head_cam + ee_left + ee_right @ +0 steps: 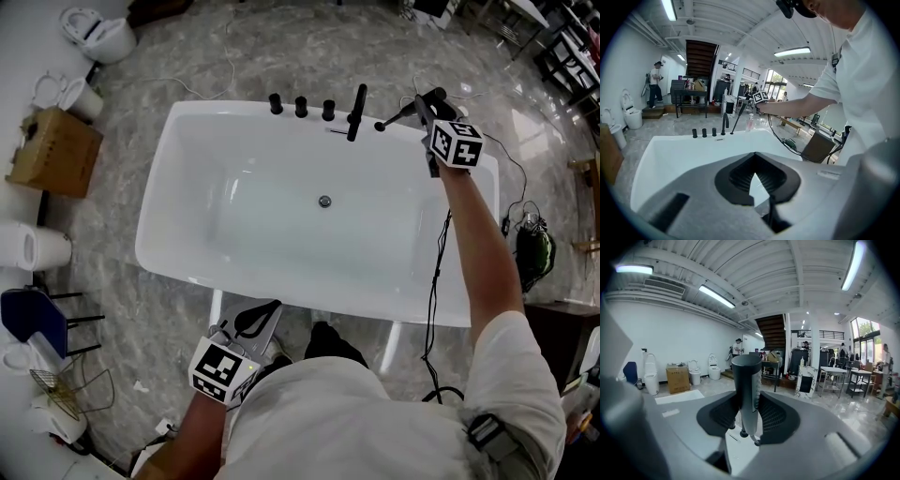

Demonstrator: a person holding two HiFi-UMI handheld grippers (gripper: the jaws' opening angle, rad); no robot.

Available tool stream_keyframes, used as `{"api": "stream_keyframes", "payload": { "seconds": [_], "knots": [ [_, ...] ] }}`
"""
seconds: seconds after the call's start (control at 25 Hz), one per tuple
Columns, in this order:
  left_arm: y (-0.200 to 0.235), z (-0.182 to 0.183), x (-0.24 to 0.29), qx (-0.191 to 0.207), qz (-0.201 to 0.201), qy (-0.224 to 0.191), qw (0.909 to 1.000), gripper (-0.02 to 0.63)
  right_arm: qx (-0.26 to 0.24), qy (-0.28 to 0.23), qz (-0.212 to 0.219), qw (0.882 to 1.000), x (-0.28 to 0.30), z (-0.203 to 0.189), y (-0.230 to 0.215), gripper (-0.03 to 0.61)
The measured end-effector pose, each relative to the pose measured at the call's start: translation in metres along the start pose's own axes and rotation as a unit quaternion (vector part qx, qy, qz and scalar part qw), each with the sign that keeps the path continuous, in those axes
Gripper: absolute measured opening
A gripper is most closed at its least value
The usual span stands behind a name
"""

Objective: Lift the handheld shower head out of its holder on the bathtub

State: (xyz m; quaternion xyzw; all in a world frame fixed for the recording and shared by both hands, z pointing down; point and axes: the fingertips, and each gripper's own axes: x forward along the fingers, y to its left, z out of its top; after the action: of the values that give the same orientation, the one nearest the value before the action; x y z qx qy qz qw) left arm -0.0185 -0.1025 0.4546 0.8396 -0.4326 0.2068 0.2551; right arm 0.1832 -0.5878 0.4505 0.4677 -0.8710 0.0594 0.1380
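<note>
Idling nearest, at 7 o'clock: left gripper (266,312), tips meeting, nothing between. Beyond, white bathtub (187,169). At 1 o'clock over far rim: right gripper (427,111), partly open, clamps shower head (746,380) mid-handle. Appears raised clear of holder; lift judged nearly complete.

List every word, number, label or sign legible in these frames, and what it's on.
No legible words or numbers anywhere.
Right marker cube, left marker cube: black-and-white square patterns, no letters.
Pale label on the left hand-held gripper: too blurred to read.
Cardboard box: no print can be made out.
Handheld shower head in the right hand-held gripper: no marking visible.
</note>
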Motion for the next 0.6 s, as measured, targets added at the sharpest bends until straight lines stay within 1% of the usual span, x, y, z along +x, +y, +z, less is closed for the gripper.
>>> {"api": "stream_keyframes", "payload": {
  "seconds": [0.24,0.6],
  "knots": [
    [-0.006,-0.009,-0.012,0.009,-0.001,0.007,0.9999,0.006,-0.014,-0.025,0.010,1.000,-0.039,0.029,0.022,0.144],
    [-0.015,-0.022,-0.035,0.014,-0.004,0.003,0.9999,0.006,-0.032,-0.056,0.015,0.998,-0.097,0.065,0.057,0.144]
  ]
}}
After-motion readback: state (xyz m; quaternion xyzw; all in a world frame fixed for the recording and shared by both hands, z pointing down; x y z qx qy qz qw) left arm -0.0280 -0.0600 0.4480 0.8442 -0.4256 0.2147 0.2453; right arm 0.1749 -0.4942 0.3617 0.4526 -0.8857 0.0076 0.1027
